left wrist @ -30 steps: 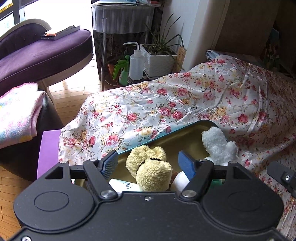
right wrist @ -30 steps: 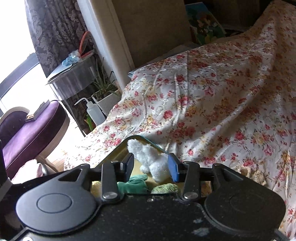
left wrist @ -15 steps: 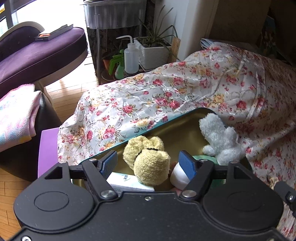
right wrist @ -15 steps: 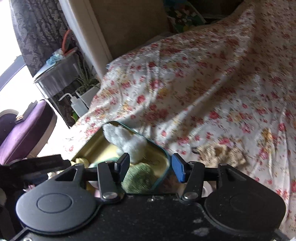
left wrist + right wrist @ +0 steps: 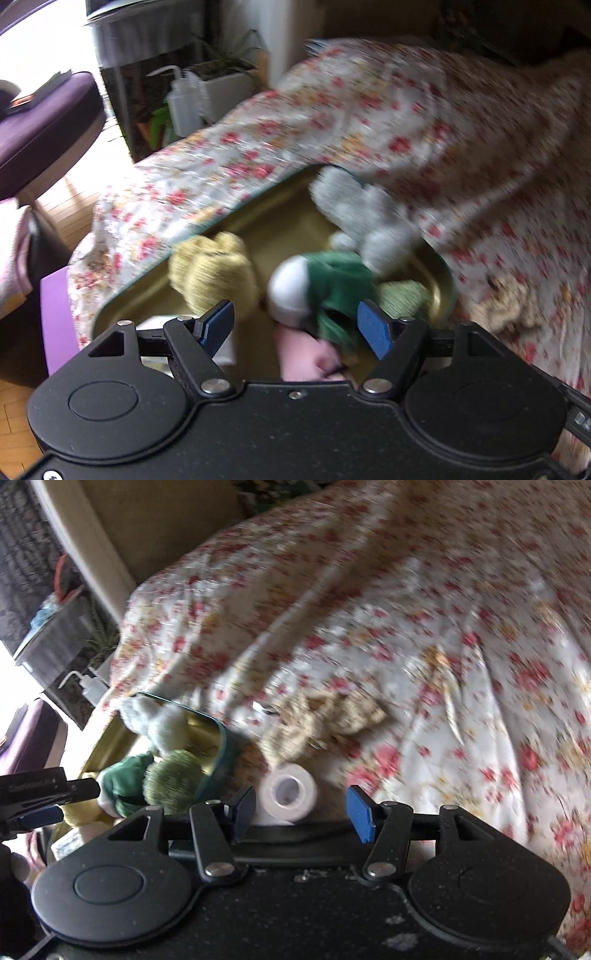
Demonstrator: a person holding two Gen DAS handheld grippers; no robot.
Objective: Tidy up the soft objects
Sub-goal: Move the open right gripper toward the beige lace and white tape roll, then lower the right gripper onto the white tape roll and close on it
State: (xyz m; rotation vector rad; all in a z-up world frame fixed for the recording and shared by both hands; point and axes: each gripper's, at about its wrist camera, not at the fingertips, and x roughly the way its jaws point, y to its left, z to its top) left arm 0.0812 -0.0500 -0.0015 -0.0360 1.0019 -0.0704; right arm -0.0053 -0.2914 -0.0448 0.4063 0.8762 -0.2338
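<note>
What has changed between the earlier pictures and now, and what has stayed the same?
The right tool has swung from over the tin to the white tape roll and tan cloth toy lying on the floral sheet, its jaws opening, gripping nothing. The left tool has come closer over the tin, open and empty. The white plush, yellow plush and green toy stayed inside.

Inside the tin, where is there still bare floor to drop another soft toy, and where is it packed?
Bare gold floor shows in the tin along its far wall, between the yellow plush and the white plush. The right end is packed: white plush, green toy and olive pompom. Outside, the beige cloth and tape roll lie on the floral cloth.
</note>
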